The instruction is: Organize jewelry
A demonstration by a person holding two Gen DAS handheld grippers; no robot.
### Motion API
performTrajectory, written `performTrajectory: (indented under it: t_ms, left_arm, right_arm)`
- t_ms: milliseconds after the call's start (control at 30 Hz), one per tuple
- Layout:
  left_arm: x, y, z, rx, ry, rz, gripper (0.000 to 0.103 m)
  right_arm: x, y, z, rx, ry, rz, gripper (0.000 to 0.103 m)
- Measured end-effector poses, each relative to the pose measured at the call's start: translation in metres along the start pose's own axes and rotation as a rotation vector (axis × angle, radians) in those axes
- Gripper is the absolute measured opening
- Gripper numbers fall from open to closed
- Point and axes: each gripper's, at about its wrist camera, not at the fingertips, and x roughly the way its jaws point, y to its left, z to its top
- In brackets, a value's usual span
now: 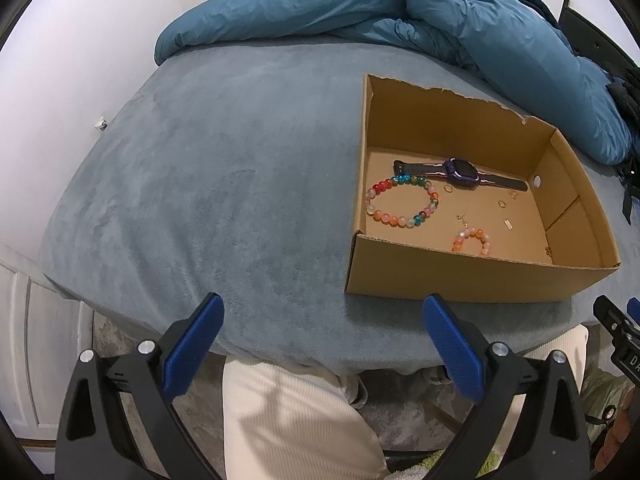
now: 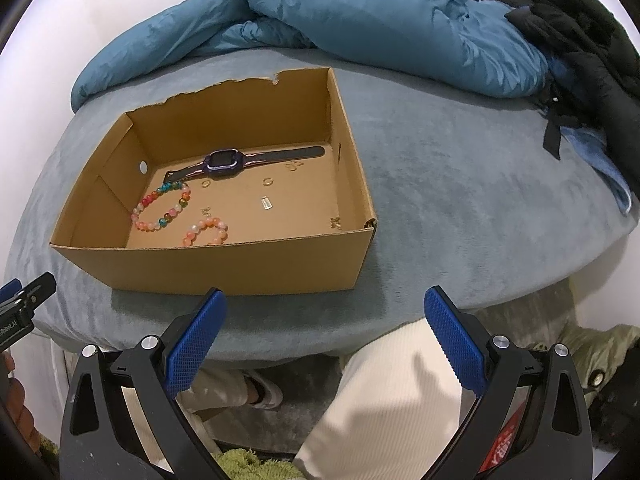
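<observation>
Bed [image 2: 460, 184] clothing [image 2: 580, 40] shows rightward only.

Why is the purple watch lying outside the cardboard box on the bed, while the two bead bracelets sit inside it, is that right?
Not quite. The purple watch is lying inside the cardboard box too, along its far wall, behind the two bead bracelets. The right wrist view shows this clearly, and the left wrist view agrees. The box does sit on the bed, and the bracelets are inside it.

A blue duvet [image 1: 400, 12] lies bunched at the bed's [image 1: 220, 180] far edge; black clothing [image 2: 592, 40] at far right.
</observation>
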Motion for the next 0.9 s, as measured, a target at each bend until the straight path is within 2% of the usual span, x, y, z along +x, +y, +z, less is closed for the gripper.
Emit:
performTrajectory:
  t_ms: [900]
  left_arm:
    - [-0.0031, -0.0046, 0.0010, 0.024, 0.006, -0.017, 0.097]
  right_arm:
    - [-0.0012, 0.0016, -0.0016, -0.007, -0.006, -0.001, 0.095]
